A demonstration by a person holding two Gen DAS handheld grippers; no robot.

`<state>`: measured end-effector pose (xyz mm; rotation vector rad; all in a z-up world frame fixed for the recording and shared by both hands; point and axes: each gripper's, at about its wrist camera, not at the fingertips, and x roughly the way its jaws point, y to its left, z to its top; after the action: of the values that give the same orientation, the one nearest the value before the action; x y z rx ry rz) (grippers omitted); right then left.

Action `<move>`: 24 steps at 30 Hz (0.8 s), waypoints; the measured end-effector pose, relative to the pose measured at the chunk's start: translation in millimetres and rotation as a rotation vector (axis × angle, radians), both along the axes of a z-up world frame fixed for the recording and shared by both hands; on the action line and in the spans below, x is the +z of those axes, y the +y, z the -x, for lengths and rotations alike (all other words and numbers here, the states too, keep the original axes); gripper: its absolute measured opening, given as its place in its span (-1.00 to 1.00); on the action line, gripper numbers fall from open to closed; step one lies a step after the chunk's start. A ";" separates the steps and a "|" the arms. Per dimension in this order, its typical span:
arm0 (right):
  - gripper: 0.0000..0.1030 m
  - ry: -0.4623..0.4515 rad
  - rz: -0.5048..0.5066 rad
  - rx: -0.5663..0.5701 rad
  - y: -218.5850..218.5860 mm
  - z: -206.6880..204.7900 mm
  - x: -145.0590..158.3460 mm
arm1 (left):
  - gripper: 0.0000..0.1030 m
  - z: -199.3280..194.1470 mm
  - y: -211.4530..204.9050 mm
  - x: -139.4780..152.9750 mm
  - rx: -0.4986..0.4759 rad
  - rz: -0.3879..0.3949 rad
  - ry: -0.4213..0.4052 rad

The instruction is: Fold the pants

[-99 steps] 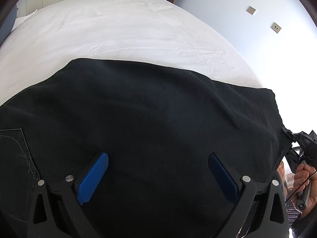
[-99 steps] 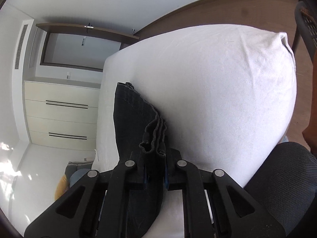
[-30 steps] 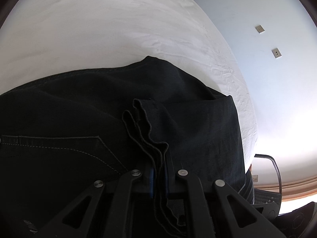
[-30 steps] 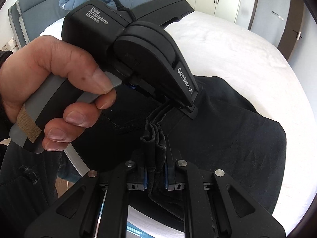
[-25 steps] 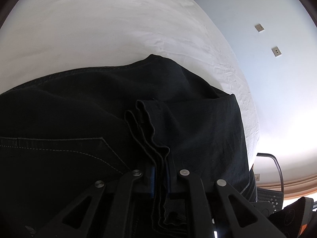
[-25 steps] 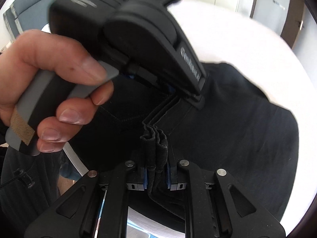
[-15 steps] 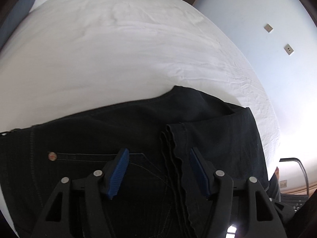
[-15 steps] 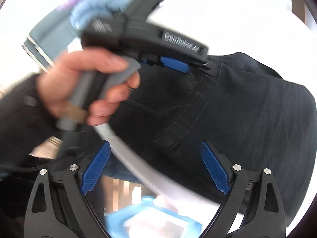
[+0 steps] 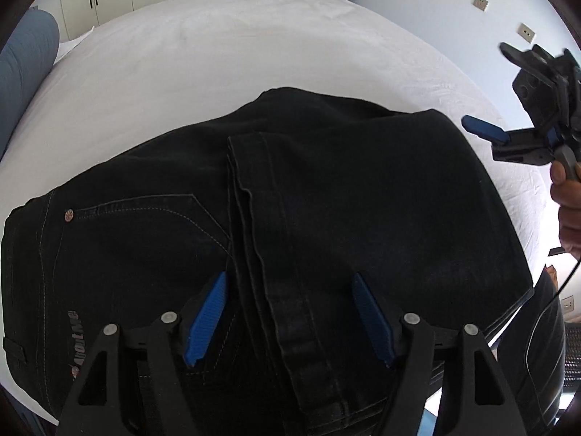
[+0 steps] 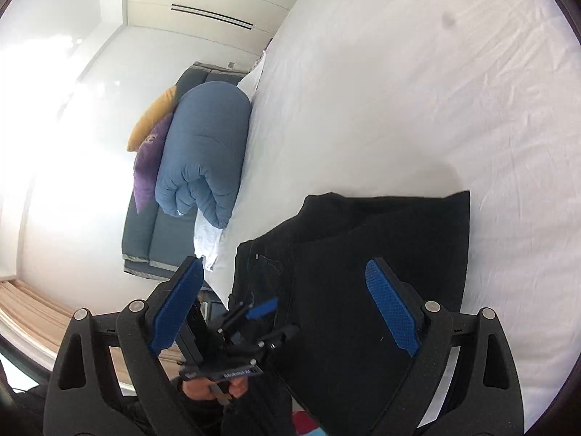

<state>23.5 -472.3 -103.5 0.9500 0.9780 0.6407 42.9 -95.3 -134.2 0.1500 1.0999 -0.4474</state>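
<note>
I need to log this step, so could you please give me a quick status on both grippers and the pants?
Left gripper open, above pants. Right gripper open, holding nothing. Pants folded over, lying on the bed. Nothing in the way.

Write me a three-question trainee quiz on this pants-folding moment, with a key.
1. True or false: the left gripper is clamped on the pants.
2. The leg hems lie: A) hanging off the bed; B) on the seat beside the back pocket; C) under the blue duvet.
3. Fill in: the right gripper is ___.

Key: 1 false, it is open; 2 B; 3 open.
</note>
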 end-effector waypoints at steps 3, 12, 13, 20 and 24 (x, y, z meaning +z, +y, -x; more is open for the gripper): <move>0.62 0.097 0.019 -0.024 -24.9 -25.8 -32.4 | 0.40 -2.8 -0.5 -1.4 -0.002 -0.009 0.004; 0.43 0.068 0.052 0.095 19.2 53.9 -42.2 | 0.41 -6.2 3.9 -3.5 -0.007 -0.001 0.013; 0.43 0.070 0.051 0.118 33.1 63.9 -44.9 | 0.40 -5.3 3.8 -3.9 -0.005 0.001 0.013; 0.43 0.098 0.070 0.162 62.3 136.5 -45.0 | 0.41 -3.7 7.9 -5.8 -0.007 0.011 0.008; 0.44 0.085 0.094 0.166 64.2 148.4 -20.5 | 0.41 -1.4 11.7 -4.6 -0.003 0.022 0.005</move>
<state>-124.9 -408.2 -124.0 0.8238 1.1610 0.6907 44.2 -83.6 -138.8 0.1310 1.0996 -0.4628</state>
